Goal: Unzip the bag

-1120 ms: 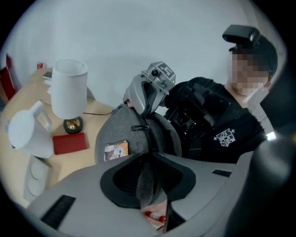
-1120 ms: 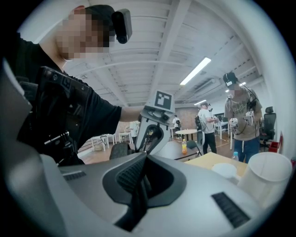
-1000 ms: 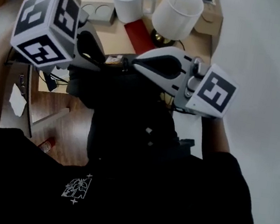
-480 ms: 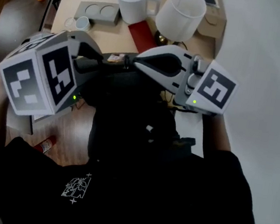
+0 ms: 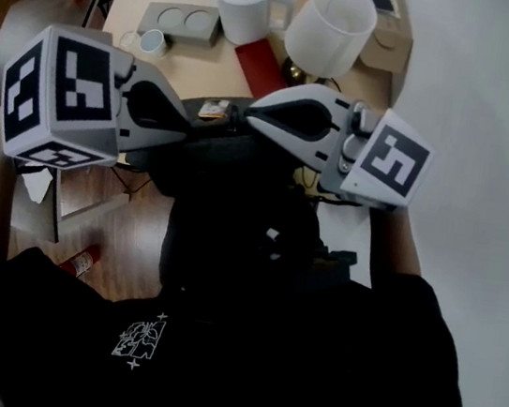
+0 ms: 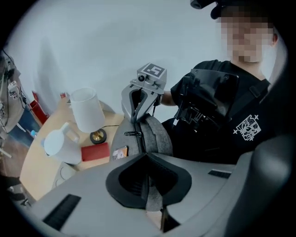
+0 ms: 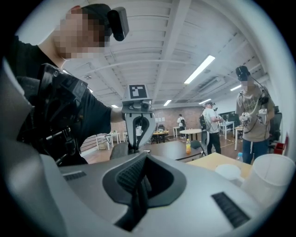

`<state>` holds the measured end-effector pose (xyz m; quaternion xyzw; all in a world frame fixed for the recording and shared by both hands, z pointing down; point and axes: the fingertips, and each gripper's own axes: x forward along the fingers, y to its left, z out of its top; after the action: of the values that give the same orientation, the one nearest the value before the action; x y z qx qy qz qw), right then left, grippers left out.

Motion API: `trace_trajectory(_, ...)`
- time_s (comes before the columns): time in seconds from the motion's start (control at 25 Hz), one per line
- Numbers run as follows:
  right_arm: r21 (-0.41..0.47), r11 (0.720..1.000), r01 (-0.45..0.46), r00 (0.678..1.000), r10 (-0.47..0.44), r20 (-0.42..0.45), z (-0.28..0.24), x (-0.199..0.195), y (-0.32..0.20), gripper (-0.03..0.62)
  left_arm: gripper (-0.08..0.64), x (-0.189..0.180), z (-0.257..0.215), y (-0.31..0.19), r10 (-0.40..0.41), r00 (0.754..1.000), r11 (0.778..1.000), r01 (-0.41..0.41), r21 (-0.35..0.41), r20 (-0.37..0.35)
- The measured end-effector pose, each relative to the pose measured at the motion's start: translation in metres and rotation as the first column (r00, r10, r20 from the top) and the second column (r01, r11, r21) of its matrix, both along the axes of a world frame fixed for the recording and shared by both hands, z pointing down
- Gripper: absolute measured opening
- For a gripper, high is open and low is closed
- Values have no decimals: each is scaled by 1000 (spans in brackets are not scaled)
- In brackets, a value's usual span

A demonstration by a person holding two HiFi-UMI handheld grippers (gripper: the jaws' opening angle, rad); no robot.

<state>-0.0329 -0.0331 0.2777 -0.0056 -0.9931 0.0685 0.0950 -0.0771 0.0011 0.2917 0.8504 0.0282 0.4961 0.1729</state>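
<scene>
- Grey bag (image 6: 156, 135): my left gripper (image 6: 147, 159) tips steeply down, jaws just clamped on its fabric.
- Opposite, my right gripper (image 7: 140, 162) sits near level, pinching the bag's far end.

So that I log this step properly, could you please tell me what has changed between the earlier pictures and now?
The left tongs re-angled at the grey bag. Their jaws have just been closing and now pinch its near end. The right tongs stayed clamped on the bag's far end, and the white jug and lamp kept their places.
</scene>
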Motion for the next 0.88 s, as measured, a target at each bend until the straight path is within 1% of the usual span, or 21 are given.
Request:
trace_trajectory(0.08,2,1000,-7,1000,7,0,-1,0,0,23,5,2,-1,-4,-54,998,997,52,52,38)
trace_trajectory(0.12,1,1000,-13,1000,13,3,-1,0,-1,23,5,1,-3,-6,-99,994,992,96,81,41)
trace_trajectory(0.16,0,1000,-22,1000,22,7,-2,1,-2,23,4,-1,-6,-8,-157,987,982,152,111,32)
trace_trajectory(0.2,-1,1000,-31,999,31,9,-2,2,-3,23,5,-5,-10,-11,-211,977,967,207,152,16)
trace_trajectory(0.24,-1,999,-39,999,39,10,-1,3,-4,23,3,-9,-13,-14,-253,968,946,247,210,1)
trace_trajectory(0.28,2,999,-43,999,43,10,-1,3,-5,23,4,-11,-15,-15,-283,959,919,274,284,-10)
trace_trajectory(0.32,6,999,-45,999,45,8,-1,3,-6,23,5,-12,-16,-15,-309,951,884,296,362,-23)
trace_trajectory(0.36,11,999,-46,999,46,5,0,2,-7,23,5,-11,-16,-14,-342,939,844,330,423,-51)
trace_trajectory(0.4,14,999,-47,999,47,3,0,2,-8,23,5,-9,-16,-14,-385,917,808,390,442,-106)
trace_trajectory(0.44,13,999,-47,999,47,2,1,1,-8,23,5,-7,-16,-13,-442,878,784,478,397,-184)
trace_trajectory(0.48,8,999,-46,999,46,1,1,1,-9,23,3,-7,-16,-12,-505,824,774,564,286,-257)
trace_trajectory(0.52,4,999,-43,999,43,1,1,1,-9,23,3,-12,-14,-11,-556,774,778,613,137,-302)
trace_trajectory(0.56,1,999,-40,999,40,0,1,0,-9,23,3,-18,-11,-11,-591,737,785,620,-21,-327)
trace_trajectory(0.6,0,999,-39,999,39,-4,2,1,-10,23,3,-24,-7,-13,-626,699,775,606,-178,-344)
trace_trajectory(0.64,0,999,-40,999,40,-9,3,1,-9,23,3,-28,-3,-14,-669,653,743,587,-322,-355)
trace_trajectory(0.68,-1,999,-43,999,42,-14,4,1,-9,23,3,-30,0,-15,-712,604,699,563,-441,-359)
trace_trajectory(0.72,-1,999,-45,999,45,-20,5,2,-7,23,3,-31,3,-14,-745,562,659,537,-526,-359)
trace_trajectory(0.76,-4,999,-48,998,48,-28,6,1,-5,23,3,-30,5,-13,-762,536,636,516,-573,-363)
trace_trajectory(0.8,-9,999,-49,998,48,-35,7,0,-3,23,3,-29,5,-12,-762,528,636,504,-584,-375)
trace_trajectory(0.84,-20,999,-48,998,47,-43,7,-1,-2,23,3,-28,4,-12,-750,534,652,500,-570,-391)
trace_trajectory(0.88,-36,998,-44,998,42,-48,7,-1,-2,23,3,-27,3,-12,-734,546,672,496,-550,-404)
